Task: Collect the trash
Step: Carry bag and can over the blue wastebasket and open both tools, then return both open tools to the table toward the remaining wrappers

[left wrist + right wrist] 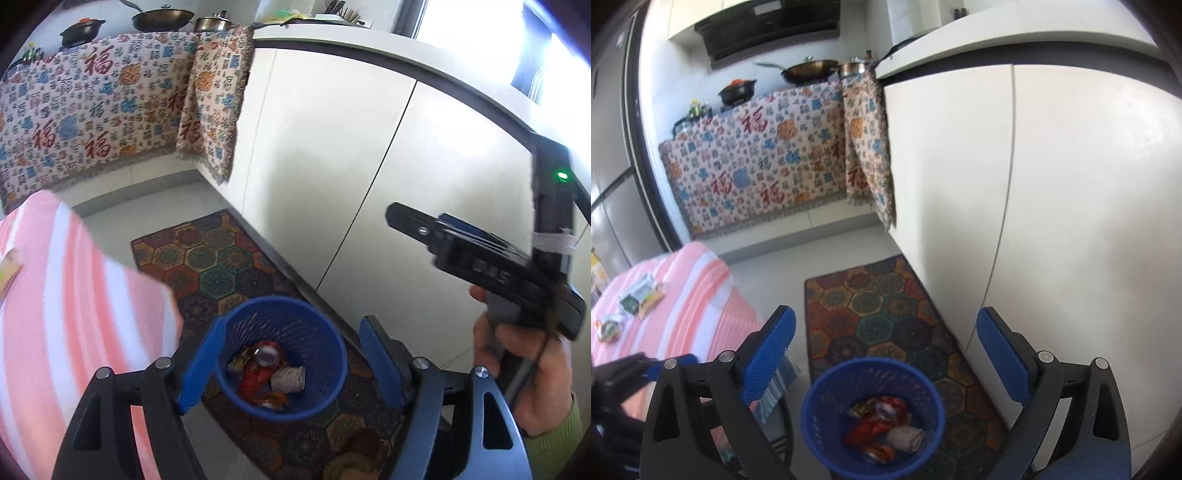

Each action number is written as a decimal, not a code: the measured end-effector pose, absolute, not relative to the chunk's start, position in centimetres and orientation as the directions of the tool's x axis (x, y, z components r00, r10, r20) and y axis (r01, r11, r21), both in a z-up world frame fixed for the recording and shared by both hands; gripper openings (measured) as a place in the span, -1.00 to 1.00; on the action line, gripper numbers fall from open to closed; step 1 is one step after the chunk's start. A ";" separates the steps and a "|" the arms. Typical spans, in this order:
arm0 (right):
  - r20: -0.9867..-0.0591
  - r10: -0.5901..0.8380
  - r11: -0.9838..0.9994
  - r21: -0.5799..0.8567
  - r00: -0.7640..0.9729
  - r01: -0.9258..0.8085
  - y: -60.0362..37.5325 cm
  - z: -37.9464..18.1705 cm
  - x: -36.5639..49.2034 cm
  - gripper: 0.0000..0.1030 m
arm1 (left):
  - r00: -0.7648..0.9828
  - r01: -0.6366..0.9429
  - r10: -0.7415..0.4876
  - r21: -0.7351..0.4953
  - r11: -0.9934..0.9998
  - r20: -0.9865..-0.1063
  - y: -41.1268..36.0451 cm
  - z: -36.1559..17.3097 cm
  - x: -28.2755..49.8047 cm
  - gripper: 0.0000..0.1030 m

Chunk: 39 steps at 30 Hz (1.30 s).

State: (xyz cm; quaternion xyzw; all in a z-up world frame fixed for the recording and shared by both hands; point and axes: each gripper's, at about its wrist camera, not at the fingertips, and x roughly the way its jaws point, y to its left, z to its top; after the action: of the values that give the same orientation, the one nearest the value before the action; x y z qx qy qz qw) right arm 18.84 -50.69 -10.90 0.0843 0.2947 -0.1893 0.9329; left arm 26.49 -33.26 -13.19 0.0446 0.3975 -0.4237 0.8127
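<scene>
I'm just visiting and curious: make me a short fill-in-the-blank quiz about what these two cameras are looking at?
1. The trash lies in a round mesh basket coloured ____.
2. The basket stands on a patterned ____ on the floor.
3. More wrappers wait on a cloth striped white and ____.
4. The fingers of the right gripper stand ____, with nothing between them.

Missing words: blue; rug; pink; open

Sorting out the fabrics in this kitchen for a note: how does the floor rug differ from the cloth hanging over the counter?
The floor rug lies flat on the floor; the hanging cloth drapes down the counter front. The rug is dark with multicoloured hexagons; the cloth is cream with red characters and blue and orange motifs. The blue bin stands on the rug; pans sit above the cloth. Both are patterned.
</scene>
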 end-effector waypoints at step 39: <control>-0.773 0.212 0.974 0.117 0.598 -0.195 -9.3 -15.5 33.9 0.93 | 0.586 0.215 -0.129 0.000 0.977 -0.800 9.6 -19.0 31.5 0.89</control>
State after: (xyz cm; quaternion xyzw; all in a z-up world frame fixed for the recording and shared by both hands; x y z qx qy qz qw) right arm 33.94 -9.29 -15.51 0.0101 0.4337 0.1140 0.8938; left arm 31.54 9.57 -19.01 0.0484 0.4443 -0.0966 0.8893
